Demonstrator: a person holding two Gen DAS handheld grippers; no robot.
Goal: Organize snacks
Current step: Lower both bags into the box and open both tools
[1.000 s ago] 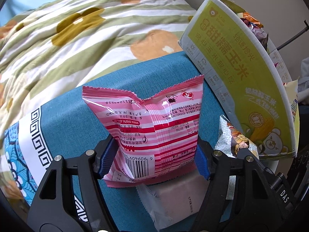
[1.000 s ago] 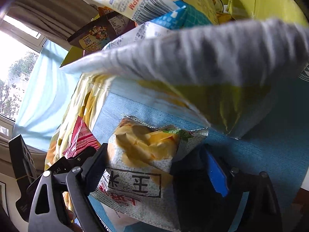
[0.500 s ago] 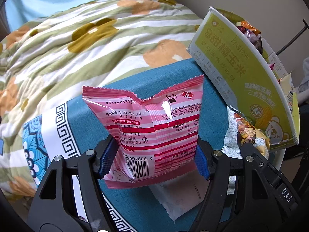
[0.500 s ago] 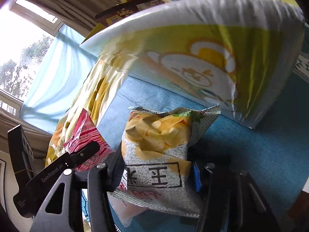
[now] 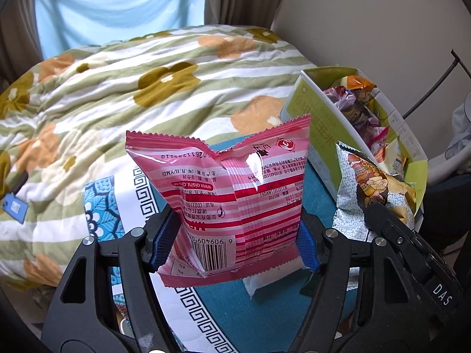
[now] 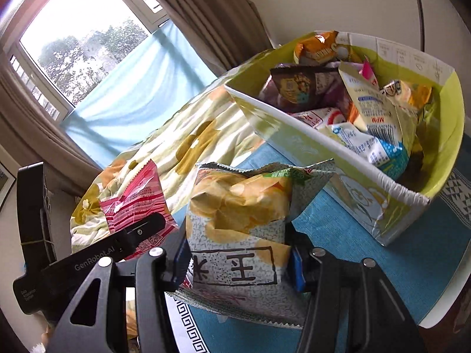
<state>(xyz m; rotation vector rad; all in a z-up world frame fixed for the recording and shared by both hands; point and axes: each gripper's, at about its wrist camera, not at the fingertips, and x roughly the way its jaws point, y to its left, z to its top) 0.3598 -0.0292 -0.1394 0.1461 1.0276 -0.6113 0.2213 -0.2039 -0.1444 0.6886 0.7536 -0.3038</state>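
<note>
Pink striped snack packet (image 5: 235, 203) clamped upright in left jaws; speckled chip bag (image 6: 238, 235), crumpled, gripped in right jaws.

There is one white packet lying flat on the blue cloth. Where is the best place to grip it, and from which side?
The white packet lies flat on the blue cloth, mostly hidden behind the pink bag. Probably best: come from above, tilted, and pinch its near sealed edge, which shows a free corner. Flat film gives little else to hold.
</note>
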